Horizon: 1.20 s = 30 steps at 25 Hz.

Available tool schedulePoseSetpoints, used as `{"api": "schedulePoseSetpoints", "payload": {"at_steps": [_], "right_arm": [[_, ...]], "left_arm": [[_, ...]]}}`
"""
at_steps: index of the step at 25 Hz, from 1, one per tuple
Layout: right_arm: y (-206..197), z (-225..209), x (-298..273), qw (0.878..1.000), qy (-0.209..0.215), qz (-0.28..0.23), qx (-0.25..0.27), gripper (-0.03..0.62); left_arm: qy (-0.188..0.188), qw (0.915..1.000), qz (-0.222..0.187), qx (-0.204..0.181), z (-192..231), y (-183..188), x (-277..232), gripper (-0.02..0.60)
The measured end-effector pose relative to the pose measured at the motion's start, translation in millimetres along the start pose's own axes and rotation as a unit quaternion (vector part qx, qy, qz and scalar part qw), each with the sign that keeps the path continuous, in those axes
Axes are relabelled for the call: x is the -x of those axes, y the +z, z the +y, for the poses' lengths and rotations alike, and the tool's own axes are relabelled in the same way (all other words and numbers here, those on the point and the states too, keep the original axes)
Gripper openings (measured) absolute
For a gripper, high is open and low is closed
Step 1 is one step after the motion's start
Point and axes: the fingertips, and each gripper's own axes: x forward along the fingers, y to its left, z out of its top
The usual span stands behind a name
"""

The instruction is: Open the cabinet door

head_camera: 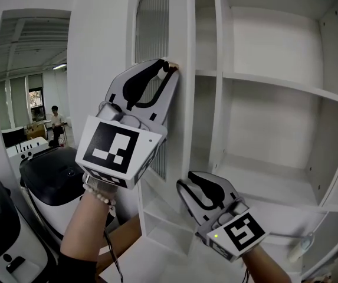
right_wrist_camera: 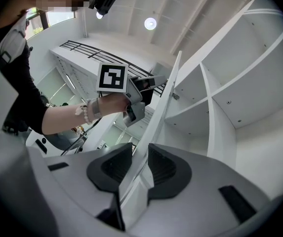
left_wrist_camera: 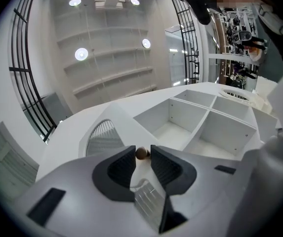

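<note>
**On the open cabinet door with both grippers**

Pinches the small brown knob (left_wrist_camera: pixel 141 153) at the very tips of the left gripper (head_camera: pixel 169 69), pads partly closed and pressed on it from both sides, nothing further back between them. Points up along the cabinet door (head_camera: pixel 182 117), swung out and seen edge-on, knob on its free edge. Ribbed glass panel (head_camera: pixel 152 28) just left of the left jaw, white shelves (head_camera: pixel 275 82) to the right and beyond. Straddles the same edge with the right gripper (head_camera: pixel 191 180), well below the left gripper: jaws spread wide, thin door edge running up between the pads, no visible squeeze on it. Ahead of and above the right gripper along that edge, the left one's marker cube (right_wrist_camera: pixel 112 77) and a wrist with a bead bracelet (right_wrist_camera: pixel 85 111). Open shelf bays right of the right jaw
</note>
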Motion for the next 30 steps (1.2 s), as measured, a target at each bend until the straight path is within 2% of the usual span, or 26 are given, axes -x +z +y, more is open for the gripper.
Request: {"api": "schedulePoseSetpoints", "payload": {"at_steps": [5,12,19,24,30], "right_arm": [[0.3,3.0,-0.5,1.000,0.003,0.002,-0.001,0.103],[3.2,5.4,1.1,1.000,0.009,-0.004,-0.011,0.101],[6.0,16.2,-2.1,1.000,0.024,-0.010,-0.014,0.100],[10.6,24.4,-3.5,0.999,0.033,-0.016,-0.012,0.098],[17.4,38.4,-9.2,0.999,0.045,-0.025,-0.013,0.095]], "left_arm": [[0.002,0.9998,0.020,0.001,-4.2,-9.1,29.3,0.081],[0.013,0.9966,0.079,0.022,-29.7,-46.3,95.0,0.106],[0.012,0.9856,0.156,0.065,-70.9,-88.3,166.4,0.149],[-0.011,0.9770,0.203,0.063,-110.0,-107.8,200.9,0.170],[-0.038,0.9702,0.227,0.076,-145.2,-118.8,219.7,0.193]]}}
